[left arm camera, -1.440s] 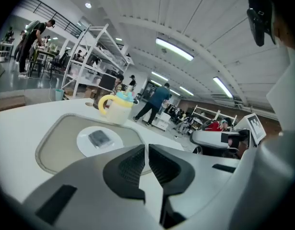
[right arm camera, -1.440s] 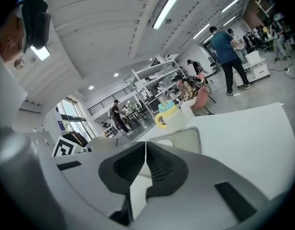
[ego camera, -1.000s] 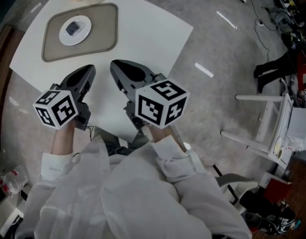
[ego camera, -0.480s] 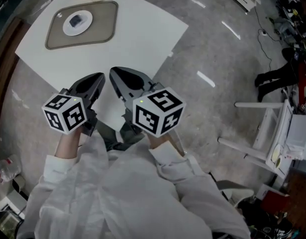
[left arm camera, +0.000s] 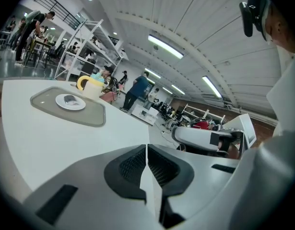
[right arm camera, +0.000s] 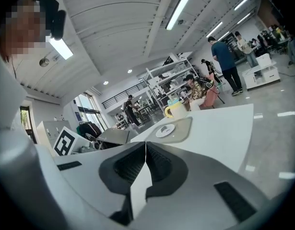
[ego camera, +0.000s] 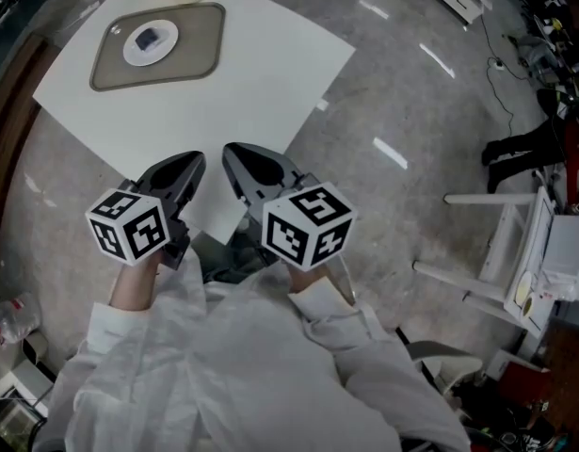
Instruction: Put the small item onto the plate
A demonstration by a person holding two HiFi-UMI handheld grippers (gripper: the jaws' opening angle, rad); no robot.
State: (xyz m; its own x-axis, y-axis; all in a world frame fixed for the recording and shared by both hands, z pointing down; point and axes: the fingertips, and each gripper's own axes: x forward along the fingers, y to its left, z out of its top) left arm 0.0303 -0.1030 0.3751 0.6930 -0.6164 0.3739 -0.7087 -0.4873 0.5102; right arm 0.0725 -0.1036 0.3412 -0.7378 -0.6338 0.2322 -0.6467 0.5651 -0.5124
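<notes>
Far across the worktop [ego camera: 261,64] the small item [ego camera: 148,38] lies on the plate [ego camera: 163,47]; we judge the task done; our left tool [ego camera: 190,161] and right tool [ego camera: 234,155] hang closed, empty, well apart from it.

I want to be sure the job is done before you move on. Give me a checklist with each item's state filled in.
1. Item on plate: ok.
2. Plate on mat: ok.
3. Left gripper jaws together, nothing between: ok.
4. Right gripper jaws together, nothing between: ok.
5. Both grippers clear of the mat, at the table's near corner: ok.
6. Item lying flat and steady: cannot tell, too small.
</notes>
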